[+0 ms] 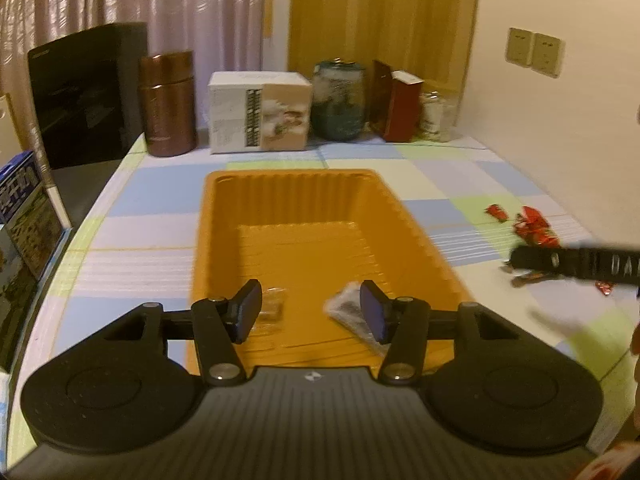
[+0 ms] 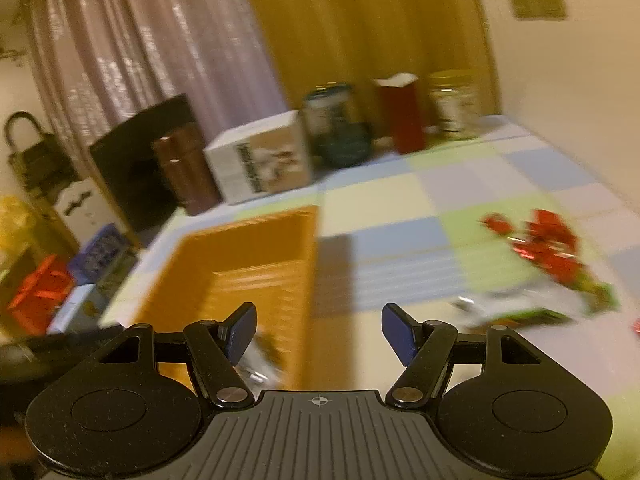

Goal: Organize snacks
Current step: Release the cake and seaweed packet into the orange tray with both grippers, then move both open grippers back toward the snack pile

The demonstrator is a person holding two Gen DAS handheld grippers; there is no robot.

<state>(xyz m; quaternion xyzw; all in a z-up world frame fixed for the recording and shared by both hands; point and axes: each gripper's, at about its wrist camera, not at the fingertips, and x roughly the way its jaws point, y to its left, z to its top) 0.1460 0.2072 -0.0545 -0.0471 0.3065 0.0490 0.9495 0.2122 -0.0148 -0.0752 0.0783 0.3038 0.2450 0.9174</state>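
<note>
Checked tablecloth (image 1: 360, 160) (ribbed orange tray (image 1: 408, 232))

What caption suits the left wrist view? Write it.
Open left gripper above an orange tray holding two wrapped snacks; red candies wait on the checked cloth.

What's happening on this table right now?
A person with a tool in each hand is sorting snacks into an orange bin. Two clear-wrapped snacks already lie in its near end. The left tool hovers over them, jaws apart and empty. The right tool, also open and empty, sits over the bin's right edge. A pile of red-wrapped snacks waits on the checked cloth to the right.
</note>
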